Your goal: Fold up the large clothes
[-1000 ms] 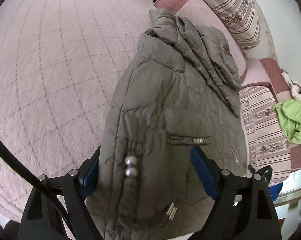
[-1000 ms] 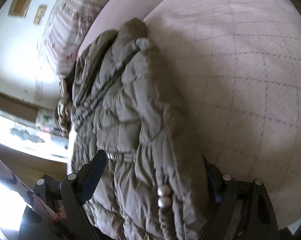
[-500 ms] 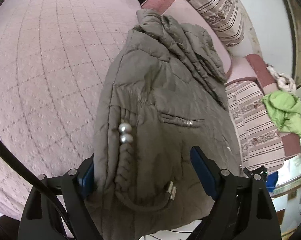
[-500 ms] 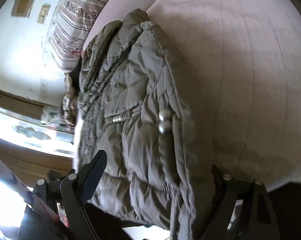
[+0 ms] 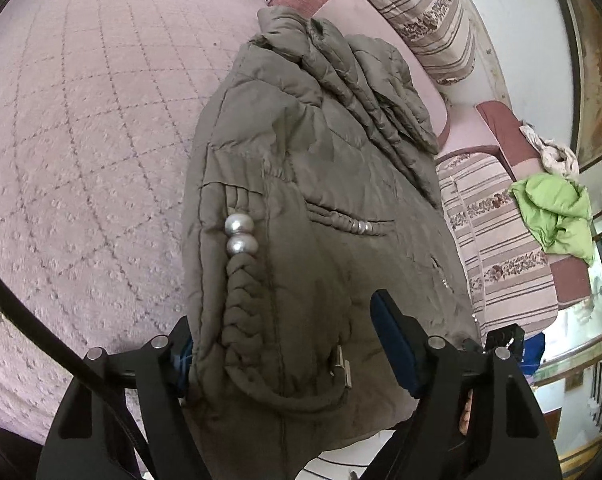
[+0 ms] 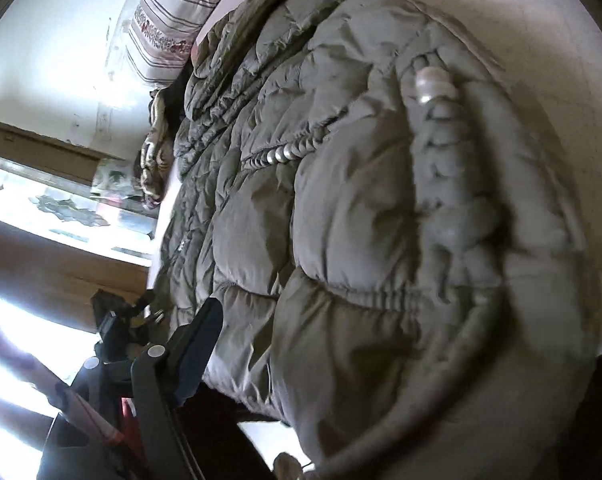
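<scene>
Jacket (image 5: 325,208), olive-grey, quilted and puffy, stretched long across pale pink quilted bedspread (image 5: 85,128), collar far, hem near. Hem bunched between blue pads of left gripper (image 5: 285,344), jaws closing, pads not clearly pressing. Right gripper (image 6: 381,360) closing too, only one finger (image 6: 189,356) visible, beside padding; grip unclear. Both straddling hem, fold likely lengthwise toward collar.

text: none legible | labels – none | numbers – none
</scene>
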`<state>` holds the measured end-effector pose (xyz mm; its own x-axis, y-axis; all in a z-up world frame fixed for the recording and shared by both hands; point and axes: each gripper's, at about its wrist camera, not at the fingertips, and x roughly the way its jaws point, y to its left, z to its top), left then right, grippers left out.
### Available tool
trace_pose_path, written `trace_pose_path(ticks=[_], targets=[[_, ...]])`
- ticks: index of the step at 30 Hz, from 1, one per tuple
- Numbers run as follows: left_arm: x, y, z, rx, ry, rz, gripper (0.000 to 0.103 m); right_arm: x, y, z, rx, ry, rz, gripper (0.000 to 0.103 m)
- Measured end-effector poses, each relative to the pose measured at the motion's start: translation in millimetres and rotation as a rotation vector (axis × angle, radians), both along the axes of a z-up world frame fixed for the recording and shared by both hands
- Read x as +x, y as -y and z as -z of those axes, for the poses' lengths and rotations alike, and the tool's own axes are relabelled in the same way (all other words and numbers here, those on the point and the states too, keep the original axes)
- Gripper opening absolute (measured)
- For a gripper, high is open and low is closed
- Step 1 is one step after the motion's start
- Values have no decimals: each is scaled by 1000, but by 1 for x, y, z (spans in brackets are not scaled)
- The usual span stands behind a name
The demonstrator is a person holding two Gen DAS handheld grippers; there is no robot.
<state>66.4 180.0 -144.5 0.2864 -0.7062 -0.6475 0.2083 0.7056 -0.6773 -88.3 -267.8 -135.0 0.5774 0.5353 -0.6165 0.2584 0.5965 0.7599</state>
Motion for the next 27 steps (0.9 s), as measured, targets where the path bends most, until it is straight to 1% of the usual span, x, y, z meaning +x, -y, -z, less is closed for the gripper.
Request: trace_pose_path(ticks=[2, 3, 7, 10, 11, 13, 14, 15, 16, 17, 18, 20, 23, 27], targets=[[-1, 1, 0, 10, 6, -5, 73, 1, -1, 1, -5, -1, 47, 77], [-3, 3, -1, 27, 14, -8, 73, 2, -1, 1, -1, -1, 67, 76], [-13, 19, -7, 142, 41, -20, 73, 5, -3, 1, -3, -4, 122, 74], [-18, 35, -10, 222, 18, -6, 73, 6, -7, 0, -16, -12, 149, 74], [-19, 42, -12, 263, 14, 4, 73, 9, -9, -1, -19, -17, 151, 73], [-22, 54, -16, 372, 20, 2, 61, 12, -10, -3, -21, -29, 152, 65], [-23, 59, -19, 442, 20, -7, 47, 14, -10, -4, -21, -40, 158, 53], [-23, 63, -22, 495, 17, -25, 38, 14, -8, -3, -20, -48, 161, 41], [-24, 63, -26, 494, 17, -41, 35, 14, -6, -3, -17, -60, 170, 37], [-26, 62, -30, 485, 22, -55, 29, 12, -3, -2, -5, -67, 182, 29], [-28, 58, -39, 462, 30, -74, 27, 11, -2, -2, 4, -66, 187, 26], [-33, 53, -48, 429, 37, -89, 24, 4, 2, -6, 16, -50, 197, 23], [-44, 44, -65, 374, 46, -93, 21, -5, 6, -18, 0, -18, 198, 20], [-56, 40, -85, 346, 85, -93, 19, -14, 5, -38, -45, 22, 181, 20]])
